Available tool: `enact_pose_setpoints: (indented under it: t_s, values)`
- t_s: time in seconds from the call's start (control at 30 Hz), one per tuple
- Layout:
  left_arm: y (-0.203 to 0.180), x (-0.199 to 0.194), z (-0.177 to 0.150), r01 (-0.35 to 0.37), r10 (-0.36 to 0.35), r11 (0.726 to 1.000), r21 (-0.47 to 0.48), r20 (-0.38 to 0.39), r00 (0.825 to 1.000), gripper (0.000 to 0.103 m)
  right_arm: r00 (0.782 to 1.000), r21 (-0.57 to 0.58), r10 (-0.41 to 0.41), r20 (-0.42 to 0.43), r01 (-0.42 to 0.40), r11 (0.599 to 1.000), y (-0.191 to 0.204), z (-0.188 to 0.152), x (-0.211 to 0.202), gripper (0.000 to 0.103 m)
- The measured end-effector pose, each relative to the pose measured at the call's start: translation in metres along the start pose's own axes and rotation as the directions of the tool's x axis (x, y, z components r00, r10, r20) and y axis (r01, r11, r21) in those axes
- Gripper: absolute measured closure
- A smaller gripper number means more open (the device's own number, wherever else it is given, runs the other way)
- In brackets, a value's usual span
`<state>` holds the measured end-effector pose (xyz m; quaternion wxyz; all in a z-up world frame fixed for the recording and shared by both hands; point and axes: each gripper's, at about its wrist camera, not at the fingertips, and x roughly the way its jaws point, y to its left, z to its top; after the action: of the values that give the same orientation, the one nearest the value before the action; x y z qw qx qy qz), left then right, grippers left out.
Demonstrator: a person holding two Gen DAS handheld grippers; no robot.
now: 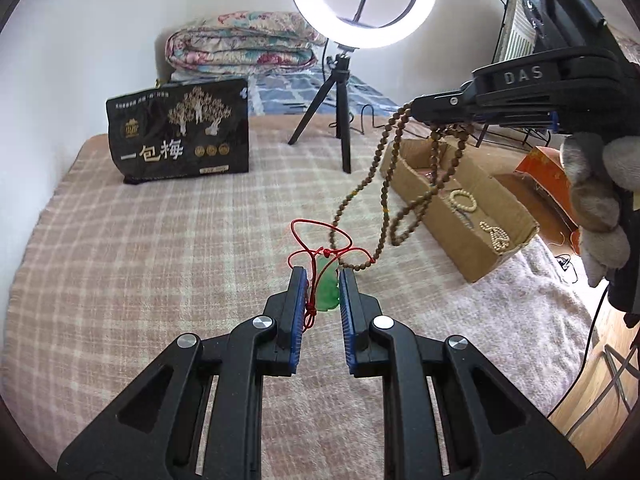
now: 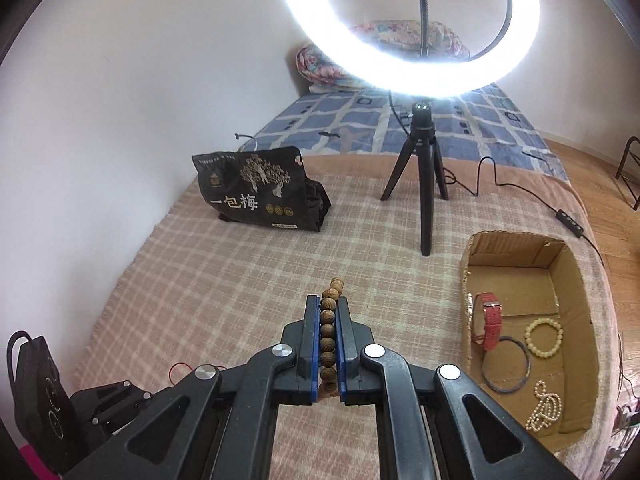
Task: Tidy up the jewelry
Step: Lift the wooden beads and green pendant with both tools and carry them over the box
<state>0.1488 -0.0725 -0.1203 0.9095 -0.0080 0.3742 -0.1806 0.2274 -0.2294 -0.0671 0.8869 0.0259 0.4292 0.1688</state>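
Note:
My left gripper is shut on a green jade pendant with a red cord, low over the plaid blanket. My right gripper is shut on a wooden bead necklace. In the left wrist view the right gripper is up at the right, and the long bead strand hangs from it down to the blanket beside the pendant. An open cardboard box at the right holds a red watch, a cream bead bracelet, a dark bangle and a pearl strand.
A ring light on a black tripod stands at mid-back, its cable running right. A black snack bag stands at the back left. Folded quilts lie behind. An orange box sits right of the cardboard box.

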Motion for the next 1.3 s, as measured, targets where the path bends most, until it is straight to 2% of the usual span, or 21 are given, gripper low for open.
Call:
enact_pose_setpoints:
  t_s: [0.3, 0.63, 0.93, 1.3]
  values:
    - [-0.024, -0.02, 0.012, 0.018, -0.019, 0.999, 0.041, 0.034, 0.999, 0.088, 0.998, -0.011, -0.016, 0.058, 0.017, 1.0, -0.002, -0.004, -0.048, 0.099]
    - [-0.056, -0.027, 0.026, 0.048, -0.054, 0.994, 0.094, 0.058, 0.997, 0.088, 0.993, 0.001, -0.048, 0.112, 0.049, 0.999, -0.023, -0.004, -0.089, 0.099]
    - [-0.089, -0.02, 0.036, 0.089, -0.098, 0.987, 0.133, 0.059, 0.993, 0.088, 0.986, 0.039, -0.092, 0.139, 0.087, 0.995, -0.056, -0.007, -0.111, 0.099]
    - [-0.131, 0.008, 0.047, 0.135, -0.143, 0.975, 0.178, 0.032, 0.989, 0.088, 0.977, 0.071, -0.147, 0.152, 0.137, 0.988, -0.099, -0.006, -0.125, 0.099]
